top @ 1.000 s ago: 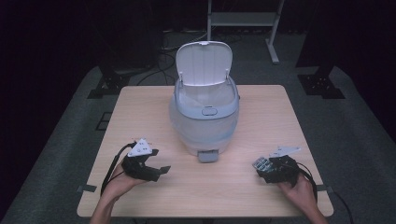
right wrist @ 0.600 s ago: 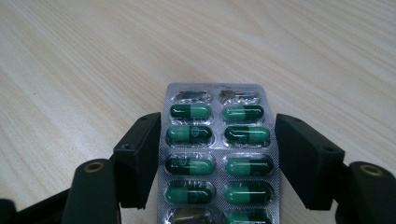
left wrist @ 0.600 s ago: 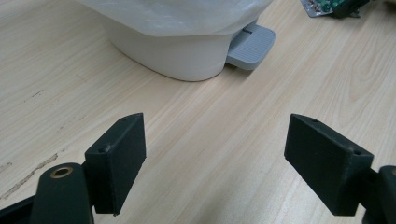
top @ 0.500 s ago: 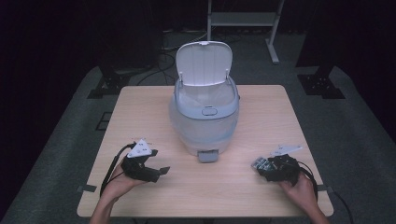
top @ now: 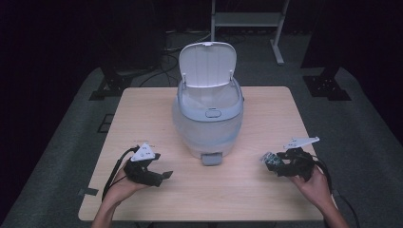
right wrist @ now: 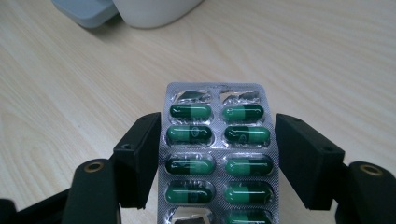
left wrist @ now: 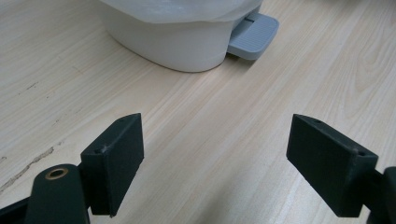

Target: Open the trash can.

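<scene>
Pills in a blister pack (right wrist: 217, 154) sit clamped between the right gripper's (right wrist: 217, 161) jaws; left gripper (left wrist: 215, 158) gapes wide, empty, near the bin (top: 209, 114).

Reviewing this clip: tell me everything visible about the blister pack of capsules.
The blister pack is a silver foil strip with two columns of capsules, each half dark green, half lighter green. The two top pockets look torn open and empty, as does one at bottom left. It sits flat between the black jaws of the right gripper, which press its long edges, above the wooden table. In the high view it shows small at the gripper's tip.
</scene>
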Demonstrator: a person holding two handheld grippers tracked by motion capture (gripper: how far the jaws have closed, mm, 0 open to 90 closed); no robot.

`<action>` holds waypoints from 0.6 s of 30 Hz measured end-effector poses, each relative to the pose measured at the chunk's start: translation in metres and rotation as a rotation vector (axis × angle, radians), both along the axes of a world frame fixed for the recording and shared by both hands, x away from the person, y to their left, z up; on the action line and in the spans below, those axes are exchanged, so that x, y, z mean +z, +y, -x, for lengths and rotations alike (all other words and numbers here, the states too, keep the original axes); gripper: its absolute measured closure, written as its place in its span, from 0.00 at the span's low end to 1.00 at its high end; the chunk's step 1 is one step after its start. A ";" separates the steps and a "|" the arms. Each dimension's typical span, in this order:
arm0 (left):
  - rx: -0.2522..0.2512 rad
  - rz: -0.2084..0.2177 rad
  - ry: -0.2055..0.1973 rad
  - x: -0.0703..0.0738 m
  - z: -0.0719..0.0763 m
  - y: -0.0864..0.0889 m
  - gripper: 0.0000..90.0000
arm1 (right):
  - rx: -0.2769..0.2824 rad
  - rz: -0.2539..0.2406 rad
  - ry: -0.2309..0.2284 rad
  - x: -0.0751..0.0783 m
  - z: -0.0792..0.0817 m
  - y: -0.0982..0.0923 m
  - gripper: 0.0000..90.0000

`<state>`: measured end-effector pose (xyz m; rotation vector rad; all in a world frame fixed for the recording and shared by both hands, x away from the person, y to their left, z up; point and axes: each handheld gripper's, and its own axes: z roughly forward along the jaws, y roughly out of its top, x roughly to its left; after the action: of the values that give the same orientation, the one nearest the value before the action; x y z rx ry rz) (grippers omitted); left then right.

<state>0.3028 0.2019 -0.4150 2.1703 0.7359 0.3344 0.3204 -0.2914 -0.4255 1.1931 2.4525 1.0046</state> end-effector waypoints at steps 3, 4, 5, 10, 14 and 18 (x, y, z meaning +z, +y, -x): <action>0.002 0.000 0.000 0.000 0.000 0.001 0.20 | 0.009 -0.005 -0.008 0.012 -0.003 0.000 0.36; 0.002 -0.001 -0.002 0.000 0.000 0.001 0.20 | 0.014 -0.003 -0.014 0.018 -0.004 0.000 0.36; 0.003 -0.001 -0.003 0.000 -0.001 0.001 0.20 | 0.014 -0.003 -0.014 0.018 -0.004 0.000 0.36; 0.008 0.006 0.001 -0.001 -0.001 0.003 0.19 | 0.033 -0.008 -0.019 0.035 -0.009 0.003 0.36; 0.008 0.003 0.005 -0.002 -0.003 0.003 0.19 | 0.045 -0.009 -0.026 0.049 -0.012 0.005 0.36; 0.005 -0.007 0.009 -0.003 -0.004 0.004 0.19 | 0.056 -0.021 -0.029 0.065 -0.017 0.007 0.36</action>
<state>0.3068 0.2055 -0.4182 2.1786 0.7462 0.3310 0.3371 -0.2847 -0.3602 1.1136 2.4720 1.0582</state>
